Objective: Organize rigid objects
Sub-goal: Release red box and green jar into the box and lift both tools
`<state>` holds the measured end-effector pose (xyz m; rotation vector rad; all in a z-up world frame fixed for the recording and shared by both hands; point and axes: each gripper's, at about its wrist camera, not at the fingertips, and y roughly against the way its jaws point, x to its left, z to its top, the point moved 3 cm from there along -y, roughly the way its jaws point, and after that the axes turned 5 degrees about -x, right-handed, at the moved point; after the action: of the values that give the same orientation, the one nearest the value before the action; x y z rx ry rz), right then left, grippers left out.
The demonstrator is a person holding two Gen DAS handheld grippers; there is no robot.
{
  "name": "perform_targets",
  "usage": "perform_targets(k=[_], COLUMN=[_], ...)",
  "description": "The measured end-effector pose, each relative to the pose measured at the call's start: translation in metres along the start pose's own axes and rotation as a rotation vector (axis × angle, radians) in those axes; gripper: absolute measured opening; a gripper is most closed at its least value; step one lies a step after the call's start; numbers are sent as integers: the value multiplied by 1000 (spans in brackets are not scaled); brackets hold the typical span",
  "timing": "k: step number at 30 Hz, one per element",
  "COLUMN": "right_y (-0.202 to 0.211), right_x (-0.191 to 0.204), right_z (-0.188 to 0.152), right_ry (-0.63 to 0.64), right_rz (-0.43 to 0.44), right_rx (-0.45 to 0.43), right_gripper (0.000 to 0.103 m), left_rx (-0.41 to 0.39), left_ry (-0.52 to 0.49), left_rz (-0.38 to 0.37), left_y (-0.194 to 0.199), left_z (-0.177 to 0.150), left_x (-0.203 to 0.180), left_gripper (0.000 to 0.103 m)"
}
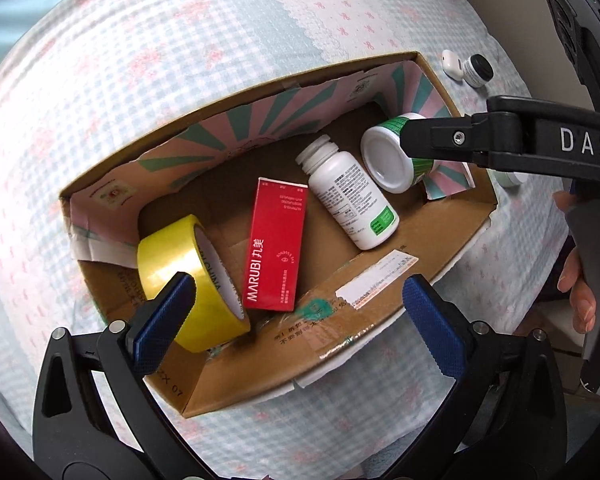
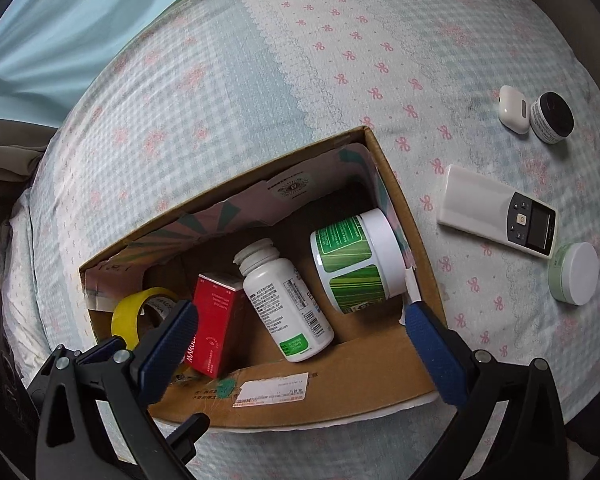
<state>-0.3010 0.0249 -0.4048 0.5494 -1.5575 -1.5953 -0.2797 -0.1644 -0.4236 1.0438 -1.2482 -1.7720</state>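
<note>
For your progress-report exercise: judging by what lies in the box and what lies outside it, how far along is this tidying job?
Done: the tape roll, red carton, white bottle and green-labelled jar lie in the cardboard box. In hand: nothing; the left tongs and right tongs are open and empty. Left: the remote, earbud case, black-lidded jar and white-lidded jar lie on the cloth.

The cardboard box (image 2: 396,216) is crowded: tape roll (image 1: 188,276) at its left end, red carton (image 1: 276,248), white bottle (image 1: 348,196), and green-labelled jar (image 2: 356,260) against its right wall. Bare floor shows only between carton and bottle. Right of the box, the bedspread (image 2: 260,80) carries a remote (image 2: 496,212), small jars and an earbud case (image 2: 512,110); its far side lies open.
</note>
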Motion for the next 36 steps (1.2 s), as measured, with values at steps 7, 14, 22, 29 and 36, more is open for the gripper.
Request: perform_targets(k=[7, 14, 22, 29, 36], right_y=[28, 75, 145, 199, 223], right_x=[7, 13, -3, -46, -88], right_z=[-10, -24, -45, -62, -64], right_ry=[37, 90, 182, 218, 189], right_rz=[2, 0, -58, -132, -161], right_rx=[-46, -120, -248, -333, -373], right_gripper=[103, 103, 103, 103, 103], left_rx=[-51, -120, -207, -252, -252], left_ry=[41, 124, 208, 241, 250], left_rz=[19, 31, 35, 12, 15], left_y=[38, 97, 149, 176, 179], left_z=[-24, -45, -64, -70, -67], left_x=[0, -1, -22, -54, -88], left_gripper=[103, 103, 103, 103, 103])
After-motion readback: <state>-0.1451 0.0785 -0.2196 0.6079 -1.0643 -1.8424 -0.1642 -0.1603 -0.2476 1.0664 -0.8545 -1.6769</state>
